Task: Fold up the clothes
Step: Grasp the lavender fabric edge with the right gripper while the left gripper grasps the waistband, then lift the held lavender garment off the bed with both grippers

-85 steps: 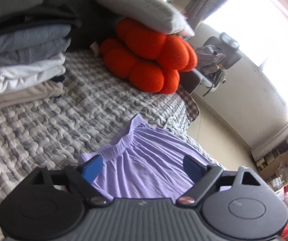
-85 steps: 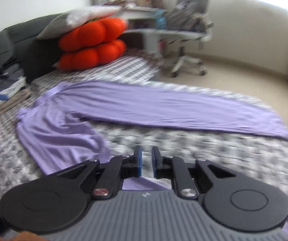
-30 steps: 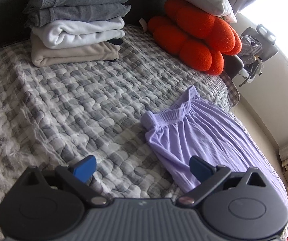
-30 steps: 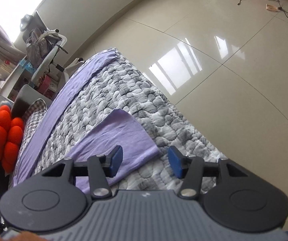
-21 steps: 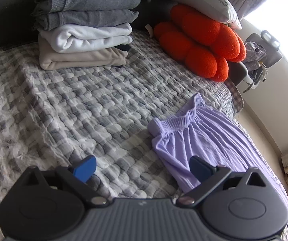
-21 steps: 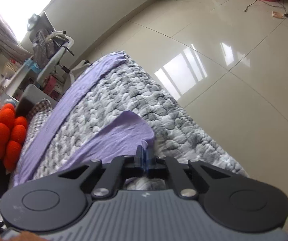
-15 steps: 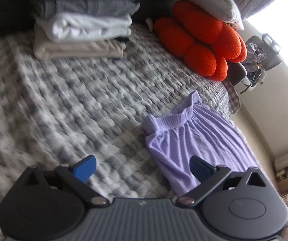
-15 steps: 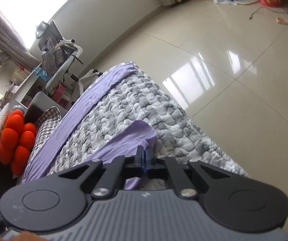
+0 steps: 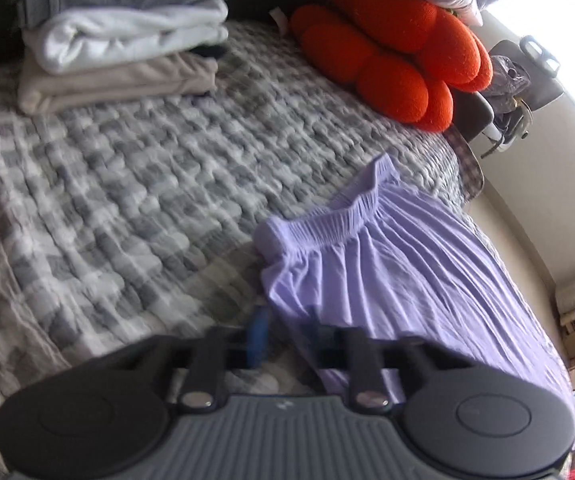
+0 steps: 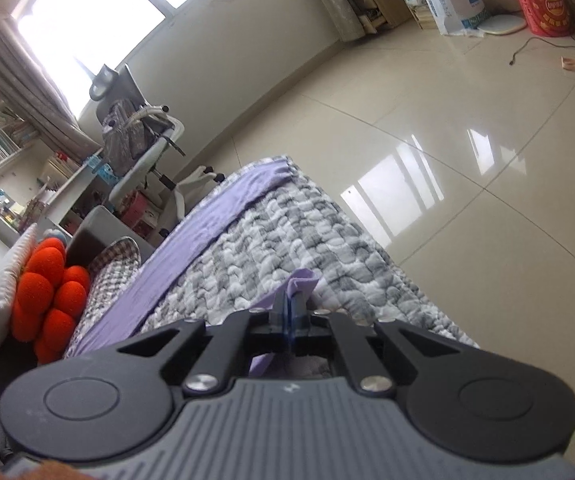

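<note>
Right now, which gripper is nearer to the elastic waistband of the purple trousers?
Left. The left gripper is closing at the trousers' edge just below the waistband. The right gripper is shut on a leg hem, at the garment's far end.

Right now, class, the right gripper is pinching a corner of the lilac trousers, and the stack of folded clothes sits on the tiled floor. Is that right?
Not quite. The stack of folded clothes sits on the grey checked quilt, not the floor, as the left wrist view shows. The right gripper does pinch a corner of the lilac trousers.
</note>
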Tool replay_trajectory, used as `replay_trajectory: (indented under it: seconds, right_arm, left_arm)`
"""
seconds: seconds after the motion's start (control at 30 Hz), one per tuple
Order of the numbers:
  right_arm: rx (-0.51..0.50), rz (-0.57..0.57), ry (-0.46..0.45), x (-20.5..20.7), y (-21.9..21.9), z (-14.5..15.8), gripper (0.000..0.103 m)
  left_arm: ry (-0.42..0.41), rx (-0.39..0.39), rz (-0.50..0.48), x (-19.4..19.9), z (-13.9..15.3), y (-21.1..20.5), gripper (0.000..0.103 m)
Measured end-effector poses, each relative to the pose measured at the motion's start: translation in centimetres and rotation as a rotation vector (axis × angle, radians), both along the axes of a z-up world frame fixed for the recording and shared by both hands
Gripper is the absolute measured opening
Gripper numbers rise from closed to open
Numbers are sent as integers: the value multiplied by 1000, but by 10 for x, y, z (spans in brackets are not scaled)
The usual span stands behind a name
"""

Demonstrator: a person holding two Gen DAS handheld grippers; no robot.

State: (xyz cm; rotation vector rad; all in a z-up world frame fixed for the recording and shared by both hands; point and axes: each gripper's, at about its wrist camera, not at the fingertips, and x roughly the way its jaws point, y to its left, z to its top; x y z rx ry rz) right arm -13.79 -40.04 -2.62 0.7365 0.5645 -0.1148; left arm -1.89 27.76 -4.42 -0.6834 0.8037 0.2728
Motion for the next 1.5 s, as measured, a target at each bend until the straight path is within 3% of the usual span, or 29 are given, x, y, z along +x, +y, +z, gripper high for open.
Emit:
replay_trajectory:
  seconds: [0.77, 0.97, 1.27, 1.37, 1.5]
  right_arm:
    - [-144, -50, -92, 3, 6, 21, 0]
    - [-249, -44, -162, 10, 16, 44, 0]
    - [-362, -77, -288, 21, 11, 90, 0]
    - [-416, -80, -323, 27, 10, 107, 0]
    - [-487, -80, -360, 31, 10, 124, 0]
  left_arm:
    - [-301, -45, -17, -26, 48, -6, 0]
    - [-394, -52, -19, -37, 64, -9, 0]
    - [-417, -132, -12, -41, 69, -10, 0]
    - [-446, -162, -22, -44, 80, -14, 0]
    - [-503, -146, -33, -53, 99, -28, 0]
